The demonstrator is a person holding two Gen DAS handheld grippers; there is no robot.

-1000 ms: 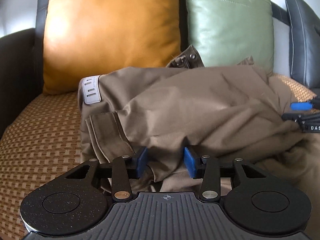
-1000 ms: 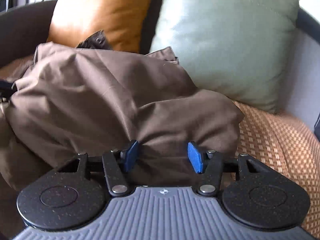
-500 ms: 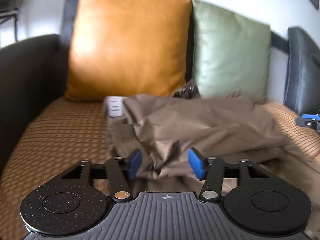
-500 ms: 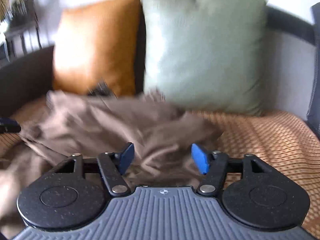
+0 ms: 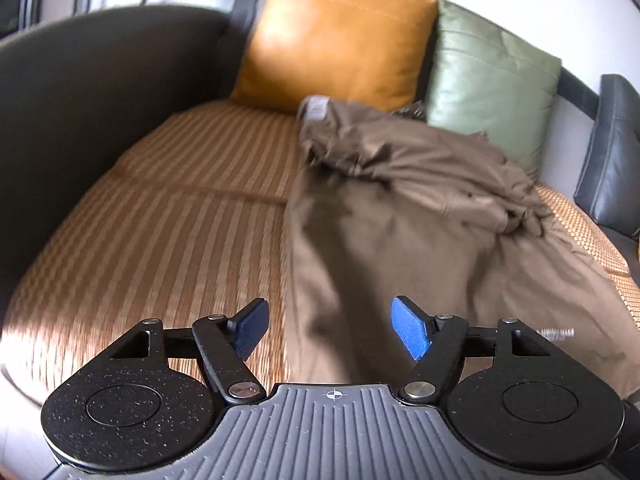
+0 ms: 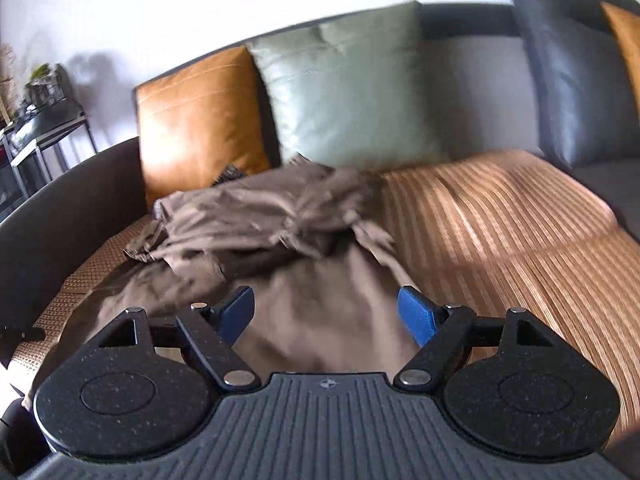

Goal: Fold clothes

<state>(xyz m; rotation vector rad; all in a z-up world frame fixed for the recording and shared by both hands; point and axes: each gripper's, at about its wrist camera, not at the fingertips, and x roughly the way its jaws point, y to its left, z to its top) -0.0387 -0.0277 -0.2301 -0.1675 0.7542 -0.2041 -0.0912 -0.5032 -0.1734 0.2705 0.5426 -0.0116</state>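
So from the left wrist view we get the brown garment [image 5: 420,216] lying on the woven sofa seat [image 5: 180,220], with a long stretch running toward the camera and a bunched, wrinkly heap at the far end by the orange cushion [image 5: 336,36] and green cushion [image 5: 488,84]. This view also gives us a pale grey tab [image 5: 316,106] at the heap's far left corner, which we can't spot from the other side. The right wrist view shows what the left doesn't: a metal-frame side table [image 6: 36,136] off to the left and a dark leather cushion [image 6: 572,72] on the right.

The fabric is matte, creased and blurry in both views, so we can't make out finer detail.

The left gripper [image 5: 332,330] has its jaws opening, the garment's edge lying between them but the pads aren't pressing it. Same for the right gripper [image 6: 326,314]: jaws opening, cloth beneath the gap, nothing gripped.
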